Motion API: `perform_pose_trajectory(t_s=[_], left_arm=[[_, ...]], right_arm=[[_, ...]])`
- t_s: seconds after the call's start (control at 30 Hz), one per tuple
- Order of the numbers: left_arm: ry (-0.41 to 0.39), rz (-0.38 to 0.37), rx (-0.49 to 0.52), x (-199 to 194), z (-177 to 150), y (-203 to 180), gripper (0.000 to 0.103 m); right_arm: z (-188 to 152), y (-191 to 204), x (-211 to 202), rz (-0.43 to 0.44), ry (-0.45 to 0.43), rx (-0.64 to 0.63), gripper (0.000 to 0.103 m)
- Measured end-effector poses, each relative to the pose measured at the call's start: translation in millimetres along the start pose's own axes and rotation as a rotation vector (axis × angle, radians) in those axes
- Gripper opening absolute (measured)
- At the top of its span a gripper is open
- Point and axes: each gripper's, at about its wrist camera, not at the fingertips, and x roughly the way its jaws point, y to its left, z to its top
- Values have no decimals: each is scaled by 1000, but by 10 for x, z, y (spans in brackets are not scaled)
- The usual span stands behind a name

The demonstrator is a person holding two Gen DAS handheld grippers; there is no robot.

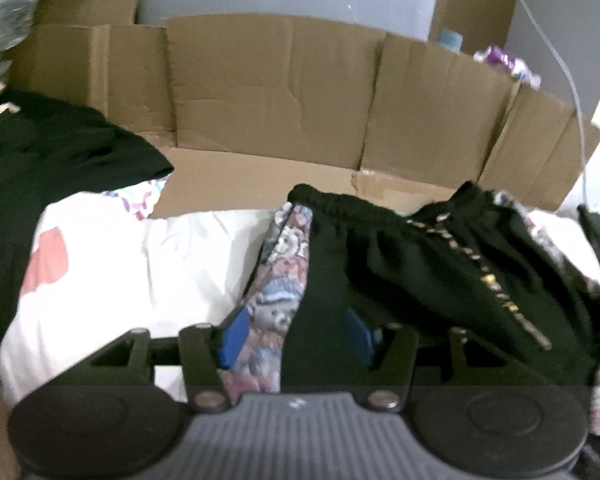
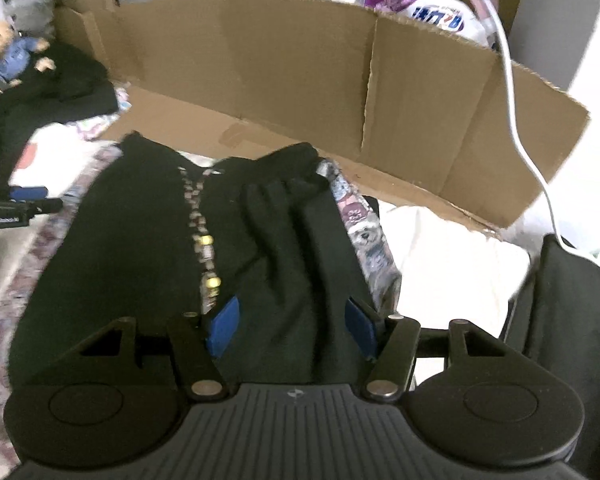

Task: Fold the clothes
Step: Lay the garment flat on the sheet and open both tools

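Note:
A black garment (image 1: 420,264) with an elastic waistband and a gold-patterned stripe lies bunched on a teddy-bear print cloth (image 1: 280,264). My left gripper (image 1: 296,336) hovers open over the garment's left edge, its blue pads apart with print cloth and black fabric below them. In the right wrist view the same black garment (image 2: 140,240) spreads over the print cloth (image 2: 364,232). My right gripper (image 2: 292,330) stands open above its right half, with nothing pinched. The left gripper (image 2: 16,200) shows at the far left edge.
A flattened cardboard wall (image 1: 272,80) (image 2: 260,60) stands behind the white bedding (image 1: 140,272). A heap of dark clothes (image 1: 40,152) lies at left, with a teddy toy (image 2: 12,52) on it. A white cable (image 2: 512,92) hangs at right over a dark bag (image 2: 572,320).

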Motion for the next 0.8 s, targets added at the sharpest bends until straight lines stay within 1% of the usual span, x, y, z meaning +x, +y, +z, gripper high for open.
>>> perform_pose_trajectory(t_s=[0.1,0.2,0.27,0.37,0.47,0.6,0.8], left_arm=[[-23,-22,-41,-333,-82,-60,57],[-23,-31,-31,-583,-234,-196,58],[-23,-47,-41,-736,-358,-274,58],[-26,-66,-56,-890,-545,-392,58],[-21,-68,-73,-972,-736,-487,58],[-14,-42,-63,-1066,-961,-605,58],[-6,-48,-122,-1210,-1244,-714,58]], right_arm=[[-139,31,-267,38,-41,42,66],[-330,50,-514,20,-87,63,66],[-472,55,-675,11,-142,69,66],[-667,10,-770,37,-188,96,66],[-831,-74,-743,74,-190,148,65],[-973,-133,-693,86,-193,147,65],[-1178,-164,-577,126,-157,211,65]])
